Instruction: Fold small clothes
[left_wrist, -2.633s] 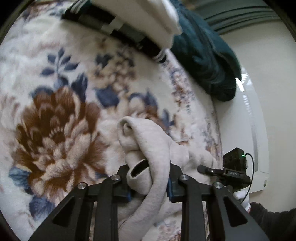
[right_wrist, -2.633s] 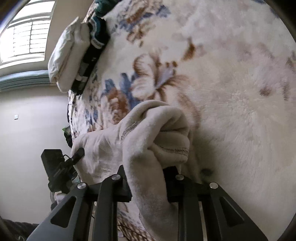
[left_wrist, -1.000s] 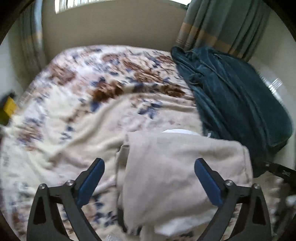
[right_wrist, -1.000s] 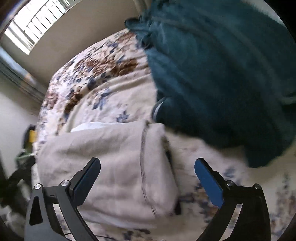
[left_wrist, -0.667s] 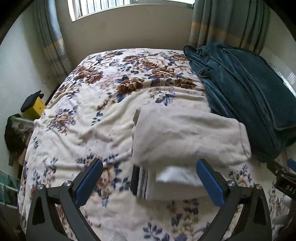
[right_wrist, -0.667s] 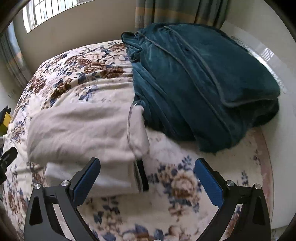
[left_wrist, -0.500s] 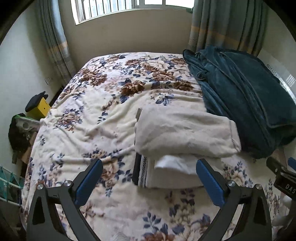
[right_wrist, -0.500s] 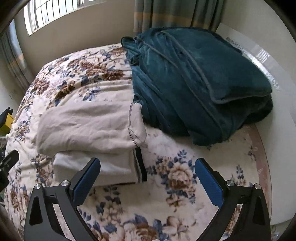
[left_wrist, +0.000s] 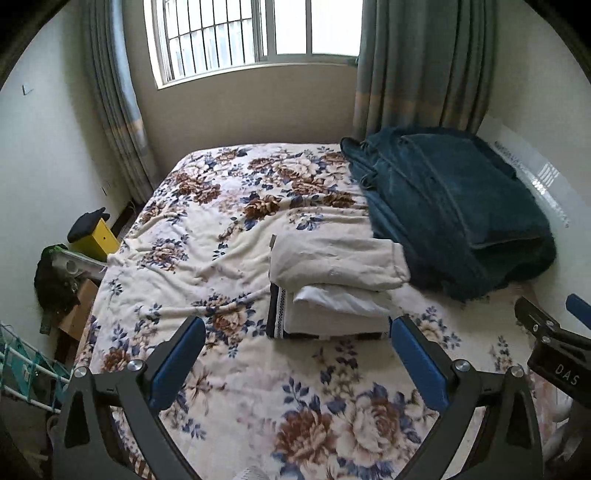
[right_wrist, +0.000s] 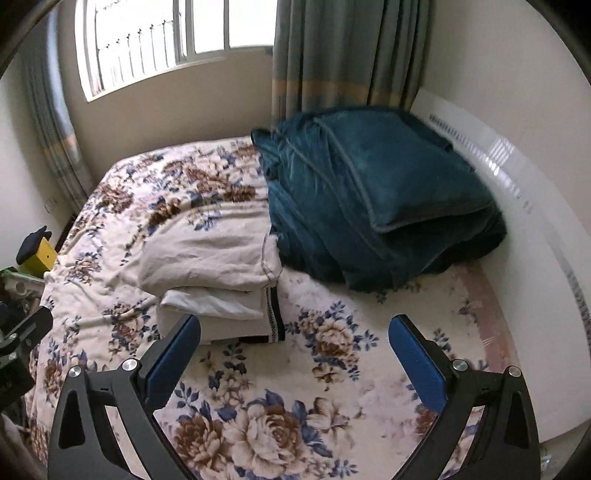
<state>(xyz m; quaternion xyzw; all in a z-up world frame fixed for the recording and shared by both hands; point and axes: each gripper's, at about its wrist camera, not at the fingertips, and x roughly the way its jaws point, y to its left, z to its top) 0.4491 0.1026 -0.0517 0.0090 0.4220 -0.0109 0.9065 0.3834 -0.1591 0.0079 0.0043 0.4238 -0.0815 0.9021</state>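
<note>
A folded beige garment (left_wrist: 336, 262) lies on top of a stack of folded clothes (left_wrist: 328, 317) in the middle of the floral bed (left_wrist: 207, 236). The stack shows white layers and a dark patterned edge. It also shows in the right wrist view, the beige garment (right_wrist: 210, 262) on top of the stack (right_wrist: 221, 317). My left gripper (left_wrist: 295, 354) is open and empty, held above the bed short of the stack. My right gripper (right_wrist: 295, 350) is open and empty, short of the stack and to its right.
A folded teal blanket (left_wrist: 454, 210) lies on the bed right of the stack, touching it; it also shows in the right wrist view (right_wrist: 373, 199). A white headboard (right_wrist: 517, 206) runs along the right. A yellow box (left_wrist: 94, 236) and clutter stand left of the bed. Window and curtains are behind.
Both grippers let go of the beige garment, leaving it folded on the stack, opened wide and pulled back and up from the bed.
</note>
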